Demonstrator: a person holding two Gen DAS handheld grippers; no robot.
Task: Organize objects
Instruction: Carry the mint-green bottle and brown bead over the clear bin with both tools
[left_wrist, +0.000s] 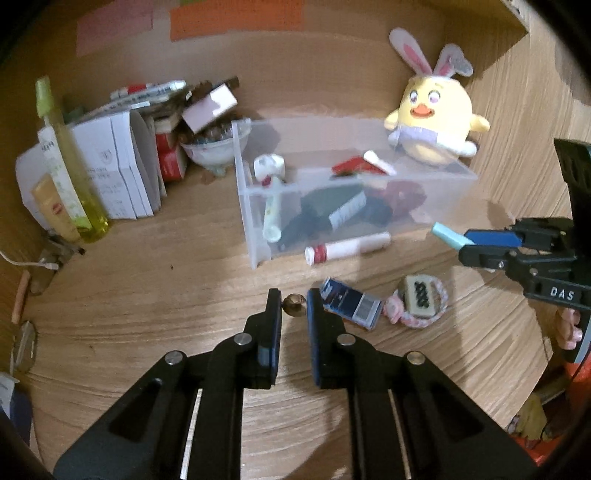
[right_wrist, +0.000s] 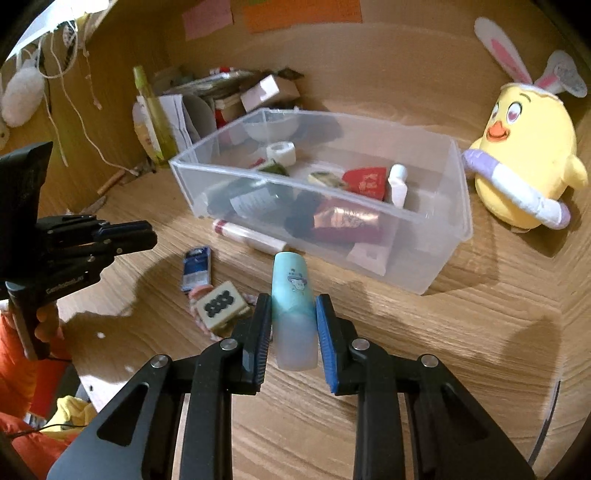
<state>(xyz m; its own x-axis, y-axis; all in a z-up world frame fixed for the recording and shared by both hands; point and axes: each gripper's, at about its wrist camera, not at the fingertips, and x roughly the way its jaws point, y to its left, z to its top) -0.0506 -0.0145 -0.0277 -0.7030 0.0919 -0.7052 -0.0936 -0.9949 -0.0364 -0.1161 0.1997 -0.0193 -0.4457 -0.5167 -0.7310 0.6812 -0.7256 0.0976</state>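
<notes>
My right gripper (right_wrist: 291, 317) holds a pale blue tube (right_wrist: 293, 310) between its fingers, above the table (right_wrist: 443, 350). My left gripper (left_wrist: 294, 306) has narrow fingers around a small brown ball (left_wrist: 294, 305). Farther off, the clear bin (right_wrist: 424, 254) stands, plush chick (right_wrist: 524, 162) at its right.

The right gripper (left_wrist: 466, 246) has the white letters "DAS" on its black body, to the right of the clear box (left_wrist: 354, 192). The left gripper (right_wrist: 147, 232), left of that box, has a grey word, maybe "GeeRoboLAI", too blurry to be sure. Other labels are too blurry to read.
</notes>
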